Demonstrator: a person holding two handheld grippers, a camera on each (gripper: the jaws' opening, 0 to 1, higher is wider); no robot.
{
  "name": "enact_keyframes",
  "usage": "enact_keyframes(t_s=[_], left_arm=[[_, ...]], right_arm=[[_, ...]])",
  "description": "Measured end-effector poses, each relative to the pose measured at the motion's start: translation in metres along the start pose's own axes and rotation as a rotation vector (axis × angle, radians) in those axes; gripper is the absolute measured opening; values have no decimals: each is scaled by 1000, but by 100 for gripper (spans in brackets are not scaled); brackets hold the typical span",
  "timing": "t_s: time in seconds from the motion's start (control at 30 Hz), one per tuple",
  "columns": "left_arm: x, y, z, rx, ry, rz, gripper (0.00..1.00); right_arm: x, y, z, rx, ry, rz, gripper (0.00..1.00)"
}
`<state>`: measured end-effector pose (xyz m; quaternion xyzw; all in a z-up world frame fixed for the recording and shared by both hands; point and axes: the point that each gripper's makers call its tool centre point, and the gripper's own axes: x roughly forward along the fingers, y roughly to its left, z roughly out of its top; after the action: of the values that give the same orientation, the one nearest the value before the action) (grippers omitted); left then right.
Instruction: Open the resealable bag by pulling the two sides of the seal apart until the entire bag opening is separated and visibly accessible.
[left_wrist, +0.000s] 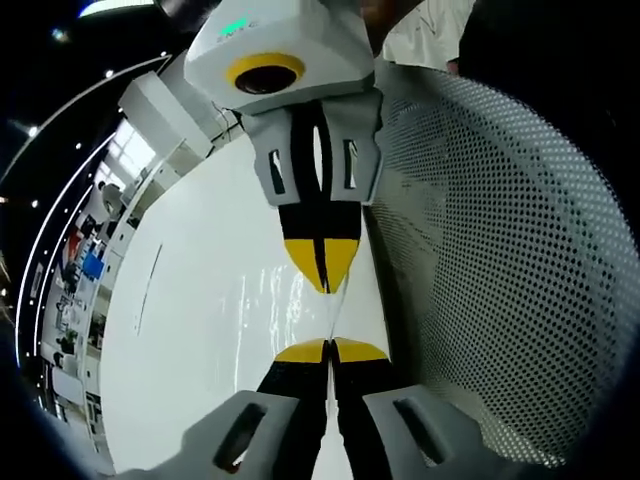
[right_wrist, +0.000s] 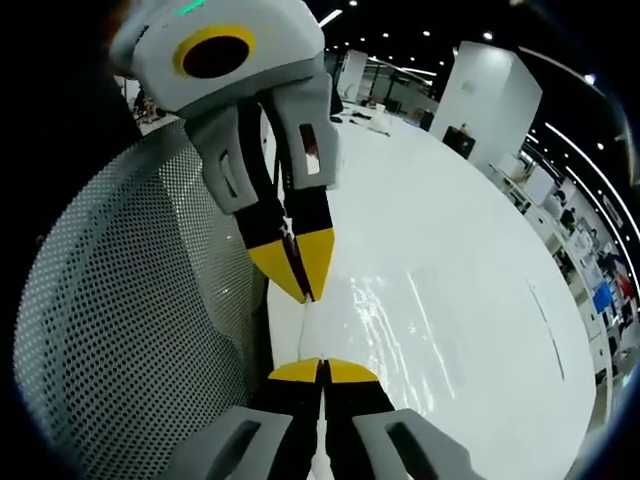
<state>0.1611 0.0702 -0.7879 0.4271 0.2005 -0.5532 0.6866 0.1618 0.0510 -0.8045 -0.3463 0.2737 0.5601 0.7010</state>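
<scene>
- Your left gripper (left_wrist: 327, 352), yellow-tipped with black jaws, is clenched on one edge of the clear plastic resealable bag (left_wrist: 270, 300); you see it come in from above in the right gripper view (right_wrist: 302, 280).
- The bag hangs stretched between the two grippers, edge-on over the glossy white table (left_wrist: 190, 330), apparently so that opposite pulls can part the seal.
- Your right gripper (right_wrist: 322, 370) is likewise clamped on the opposite edge, facing the left one.
- A grey perforated mesh chair back (right_wrist: 120, 330) stands just beside the table.
- Judgement: the seal is not visibly parted yet.
</scene>
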Motion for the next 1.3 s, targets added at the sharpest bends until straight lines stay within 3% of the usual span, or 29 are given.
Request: enact_keyframes(t_s=[0.2, 0.5, 0.73, 0.83, 0.97, 1.3], left_arm=[[0, -3, 13, 20, -15, 11, 11], [1, -2, 30, 47, -51, 37, 6], [8, -7, 21, 56, -21, 38, 6], [7, 2, 16, 101, 14, 106, 5], [8, 4, 9, 142, 49, 140, 4], [6, 8, 8, 85, 30, 146, 0]], right_arm=[[1, -1, 1, -7, 5, 0, 0], [2, -3, 1, -8, 5, 10, 0], [2, -6, 6, -2, -9, 6, 0], [2, -8, 12, 5, -35, -5, 0], [0, -10, 20, 19, -66, -8, 0], [-3, -21, 25, 49, -92, -49, 0]])
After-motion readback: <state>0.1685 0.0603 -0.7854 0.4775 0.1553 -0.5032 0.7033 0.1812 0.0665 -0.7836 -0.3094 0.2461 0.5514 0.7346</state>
